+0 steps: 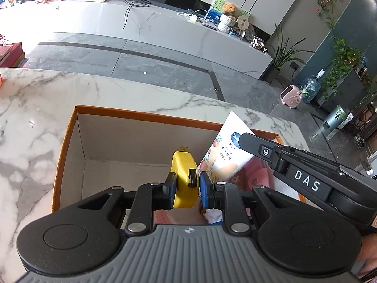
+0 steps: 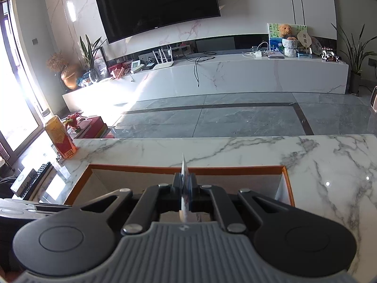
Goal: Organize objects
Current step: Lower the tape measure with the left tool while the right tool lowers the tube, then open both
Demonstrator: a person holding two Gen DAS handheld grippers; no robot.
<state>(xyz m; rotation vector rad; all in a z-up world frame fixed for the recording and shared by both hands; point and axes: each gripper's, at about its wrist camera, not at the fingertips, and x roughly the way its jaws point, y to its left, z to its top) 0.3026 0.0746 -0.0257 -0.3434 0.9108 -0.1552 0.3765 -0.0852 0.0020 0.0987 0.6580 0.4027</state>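
An open cardboard box [image 1: 150, 116] with an orange rim sits on the marble table; it also shows in the right wrist view [image 2: 132, 168]. My left gripper [image 1: 187, 182] is shut on a yellow tape measure [image 1: 182, 167] and holds it over the box's inside. My right gripper [image 2: 186, 185] is shut on a flat white packet [image 2: 184, 165] with a fruit print, seen edge-on. In the left wrist view the right gripper [image 1: 238, 139] reaches in from the right, holding that packet [image 1: 226, 148] tilted over the box's right side.
Pink and white items [image 1: 256, 174] lie in the box's right part. A yellow can [image 2: 60, 136] stands at the table's far left corner. The marble table [image 2: 329, 165] extends around the box. A grey floor and white TV bench [image 2: 235, 75] lie beyond.
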